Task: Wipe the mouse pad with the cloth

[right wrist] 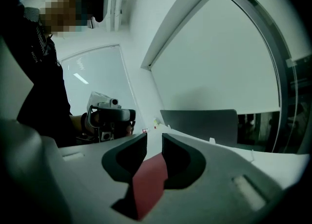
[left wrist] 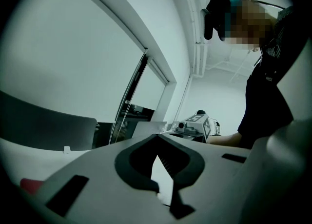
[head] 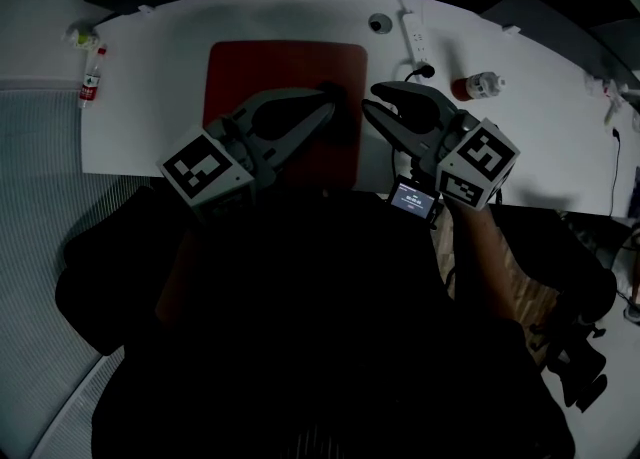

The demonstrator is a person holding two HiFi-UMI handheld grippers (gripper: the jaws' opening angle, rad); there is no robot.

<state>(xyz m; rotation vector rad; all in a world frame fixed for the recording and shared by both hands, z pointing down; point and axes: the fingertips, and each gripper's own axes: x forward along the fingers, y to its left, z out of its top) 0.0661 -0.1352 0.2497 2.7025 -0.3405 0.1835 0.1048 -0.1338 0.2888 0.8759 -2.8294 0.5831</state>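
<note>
A dark red mouse pad (head: 270, 77) lies on the white table (head: 540, 147). I cannot make out a cloth in any view. My left gripper (head: 330, 97) reaches over the pad's right part; in the left gripper view (left wrist: 157, 137) its tips meet, with nothing between them. My right gripper (head: 373, 99) hovers just off the pad's right edge. Its jaws (right wrist: 153, 137) stand slightly apart and hold nothing, and the red pad (right wrist: 148, 184) shows through the gap. Each gripper view shows the other gripper, the right gripper (left wrist: 197, 123) and the left gripper (right wrist: 109, 115), held by the person.
A bottle with a red label (head: 92, 77) stands at the table's left end, and another bottle (head: 478, 85) lies to the right. A power strip (head: 418, 42) and a cable hole (head: 379, 23) are at the back. A small screen device (head: 414, 199) sits at the front edge.
</note>
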